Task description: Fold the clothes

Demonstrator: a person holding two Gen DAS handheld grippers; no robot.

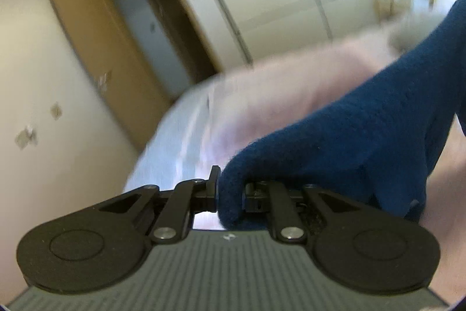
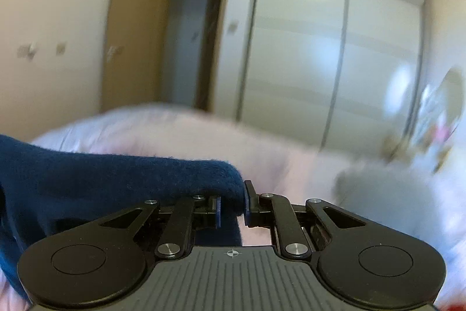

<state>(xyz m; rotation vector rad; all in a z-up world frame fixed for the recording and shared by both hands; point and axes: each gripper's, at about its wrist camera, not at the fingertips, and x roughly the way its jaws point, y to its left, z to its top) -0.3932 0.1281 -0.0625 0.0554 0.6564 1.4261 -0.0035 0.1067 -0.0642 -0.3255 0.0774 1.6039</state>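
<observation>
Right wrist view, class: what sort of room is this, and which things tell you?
Most likely a bedroom: a bed with pale pink bedding, a tall white wardrobe with sliding doors, and an open wooden door.

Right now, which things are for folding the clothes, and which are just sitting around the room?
For the job:
- blue garment
- left gripper, shut on it
- right gripper, shut on it
- pink bed, below the garment

Just around:
- white wardrobe
- wooden door
- grey fluffy thing, too blurred to name
</observation>
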